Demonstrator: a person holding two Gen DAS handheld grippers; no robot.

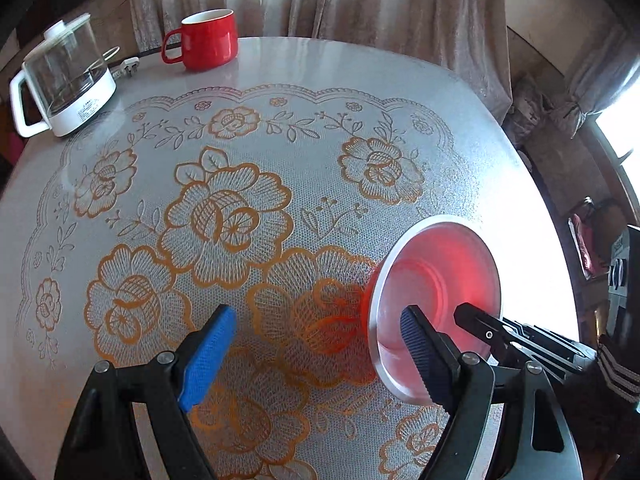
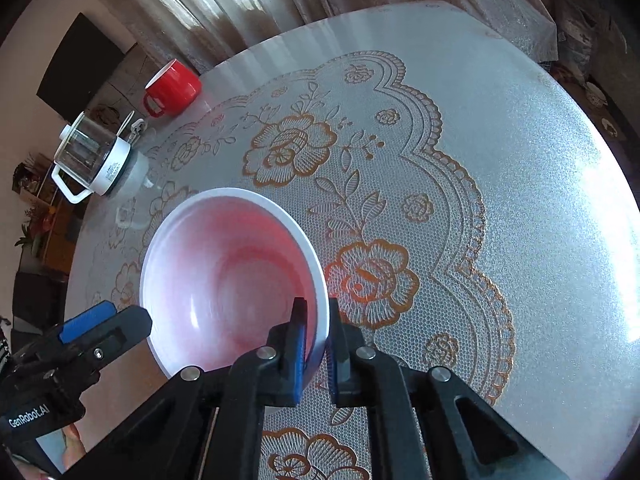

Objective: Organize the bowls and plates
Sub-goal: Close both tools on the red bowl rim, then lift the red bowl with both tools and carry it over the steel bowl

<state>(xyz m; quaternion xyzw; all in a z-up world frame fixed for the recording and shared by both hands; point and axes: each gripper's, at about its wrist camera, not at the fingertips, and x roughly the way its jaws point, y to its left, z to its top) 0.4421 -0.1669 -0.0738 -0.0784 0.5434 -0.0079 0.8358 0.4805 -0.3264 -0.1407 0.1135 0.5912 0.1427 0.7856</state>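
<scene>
A bowl point(image 2: 224, 272), white inside with a red glow through its wall, is tilted just above the floral table cover point(image 2: 400, 160). My right gripper point(image 2: 316, 314) is shut on the bowl's near right rim, one finger inside and one outside. In the left wrist view the same bowl point(image 1: 440, 280) sits at the right, its red underside facing left. My left gripper point(image 1: 316, 344) is open over the cover, left of the bowl, with nothing between its fingers. Its right finger lies in front of the bowl's rim; I cannot tell whether it touches. Its blue pad point(image 2: 86, 322) shows beside the bowl in the right wrist view.
A red mug point(image 1: 208, 40) and a glass kettle on a white base point(image 1: 66, 80) with a loose plug point(image 1: 130, 66) stand at the table's far left edge. Curtains hang behind the table. The table's right edge point(image 1: 552, 220) drops to a cluttered floor.
</scene>
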